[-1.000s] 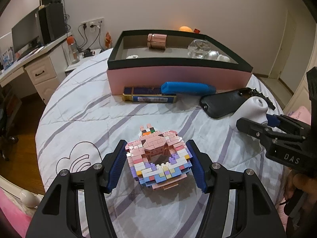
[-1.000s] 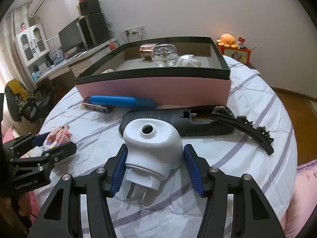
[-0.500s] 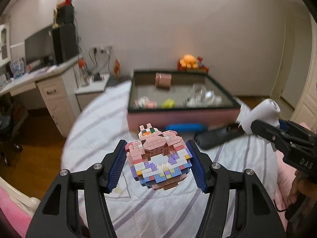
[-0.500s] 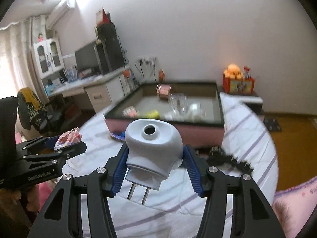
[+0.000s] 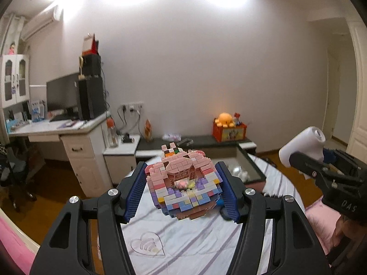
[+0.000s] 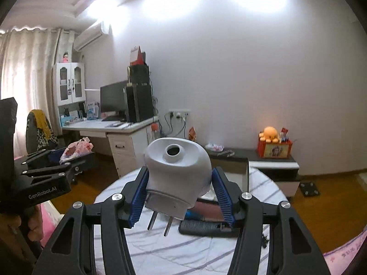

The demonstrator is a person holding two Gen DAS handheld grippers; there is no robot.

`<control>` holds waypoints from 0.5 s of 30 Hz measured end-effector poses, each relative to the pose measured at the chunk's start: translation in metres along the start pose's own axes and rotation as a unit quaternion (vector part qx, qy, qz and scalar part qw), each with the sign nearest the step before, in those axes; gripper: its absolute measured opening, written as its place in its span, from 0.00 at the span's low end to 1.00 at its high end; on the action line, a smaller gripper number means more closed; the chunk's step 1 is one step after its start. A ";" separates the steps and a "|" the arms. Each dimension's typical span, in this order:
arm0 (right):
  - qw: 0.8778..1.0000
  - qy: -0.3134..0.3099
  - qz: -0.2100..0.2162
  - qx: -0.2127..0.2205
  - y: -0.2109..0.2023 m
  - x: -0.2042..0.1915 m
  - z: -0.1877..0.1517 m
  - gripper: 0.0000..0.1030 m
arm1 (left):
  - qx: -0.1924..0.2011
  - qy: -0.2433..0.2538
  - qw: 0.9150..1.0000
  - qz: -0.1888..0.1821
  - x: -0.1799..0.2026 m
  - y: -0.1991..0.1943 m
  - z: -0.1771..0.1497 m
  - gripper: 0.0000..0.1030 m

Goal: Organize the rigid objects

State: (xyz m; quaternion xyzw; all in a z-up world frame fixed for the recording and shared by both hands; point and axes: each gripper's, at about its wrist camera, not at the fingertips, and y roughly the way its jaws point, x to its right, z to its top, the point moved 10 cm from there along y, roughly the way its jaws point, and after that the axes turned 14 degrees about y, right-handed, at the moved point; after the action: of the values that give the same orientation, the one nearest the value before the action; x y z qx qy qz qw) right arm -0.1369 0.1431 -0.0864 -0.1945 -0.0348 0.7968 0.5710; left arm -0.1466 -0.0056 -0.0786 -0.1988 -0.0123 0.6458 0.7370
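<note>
Both of your loads have come up off the bed since a second ago: the brick model [image 5: 183,183] and the white plug-in device [image 6: 177,178] lay on the striped quilt then and now hang clear above it, with the view tipped up toward the far wall.

Your left hand-held gripper [image 5: 182,193] is closed on the brick model, a pink, white, purple and blue block build, with the blue ribbed pads pressed against its two sides. In the right wrist view you see that same model [image 6: 76,147] side-on at the left edge.

Your right hand-held gripper [image 6: 180,196] clamps the white plug-in device between its pads, the round hole in its top facing the camera and its two metal prongs [image 6: 160,223] pointing down at the quilt. From the left wrist view the device [image 5: 302,146] sticks up out of the right gripper's fingers at the right of the picture.

Below both, the striped quilt [image 5: 195,240] covers the bed, with a heart outline [image 5: 148,245] stitched on it. Under the plug, a black case [image 6: 206,228] and a blue object [image 6: 193,215] lie on the quilt, just in front of the pink box [image 6: 209,207]. The box's dark rim [image 5: 251,162] shows behind the brick model in the left view.

Farther out stand a white desk [image 6: 121,135] with a monitor [image 6: 112,97], and an orange plush toy [image 6: 269,134] on a red box by the wall.
</note>
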 end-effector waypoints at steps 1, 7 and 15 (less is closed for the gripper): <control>1.000 -0.004 0.001 0.001 -0.001 -0.003 0.002 0.55 | 0.008 -0.002 1.000 0.002 -0.002 -0.004 0.005 0.60; 1.000 -0.016 0.006 0.018 -0.006 -0.012 0.015 0.55 | 0.026 0.003 1.000 0.015 -0.009 -0.012 0.022 0.60; 1.000 -0.017 0.008 0.023 0.001 -0.011 0.021 0.55 | 0.027 0.012 0.999 0.017 -0.005 0.006 0.034 0.60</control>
State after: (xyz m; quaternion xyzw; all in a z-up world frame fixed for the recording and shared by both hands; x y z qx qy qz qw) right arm -0.1420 0.1367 -0.0640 -0.1681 -0.0243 0.8049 0.5686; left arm -0.1626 0.0000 -0.0479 -0.1869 0.0175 0.6558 0.7312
